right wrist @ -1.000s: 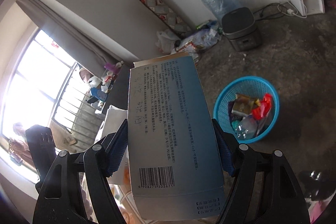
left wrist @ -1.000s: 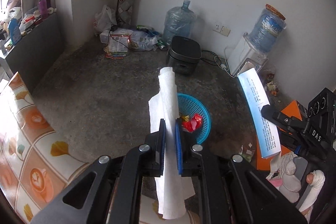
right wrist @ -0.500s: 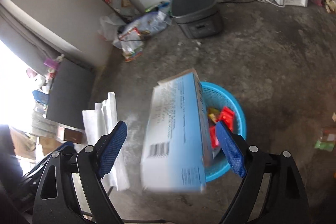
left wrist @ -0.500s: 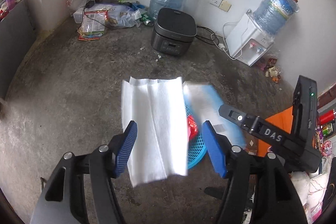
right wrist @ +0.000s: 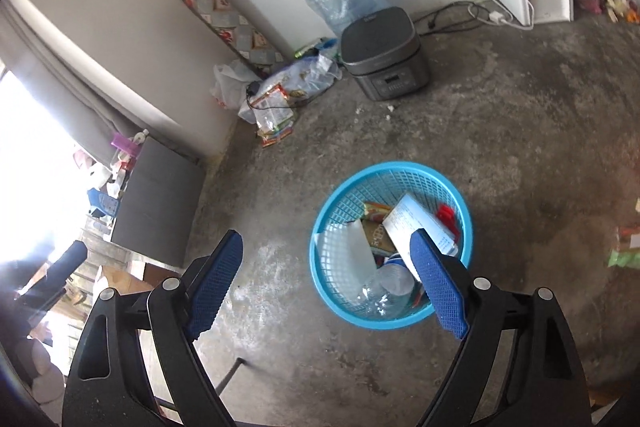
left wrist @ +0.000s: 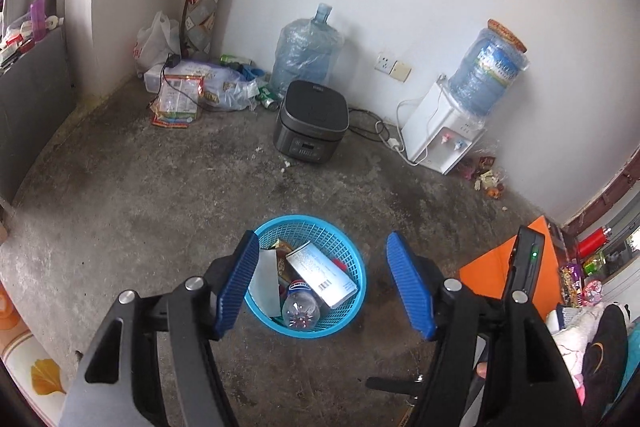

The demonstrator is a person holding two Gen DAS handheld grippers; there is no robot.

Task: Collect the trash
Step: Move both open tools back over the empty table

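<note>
Daylight pours through the window (right wrist: pixel 28 195) on the left, blown out to white glare, while the floor (left wrist: pixel 160 211) stays evenly lit, sharp, and bowed toward dark corners.

no words or numbers could be read. the box (left wrist: pixel 322 273) in the basket (left wrist: pixel 352 251) bore a barcode and fine print, too small to make out; the water jug's label (left wrist: pixel 494 61) was blurred.

My right pad (right wrist: pixel 438 287) hid part of the basket's (right wrist: pixel 332 291) box (right wrist: pixel 416 219); its print was unreadable.
</note>
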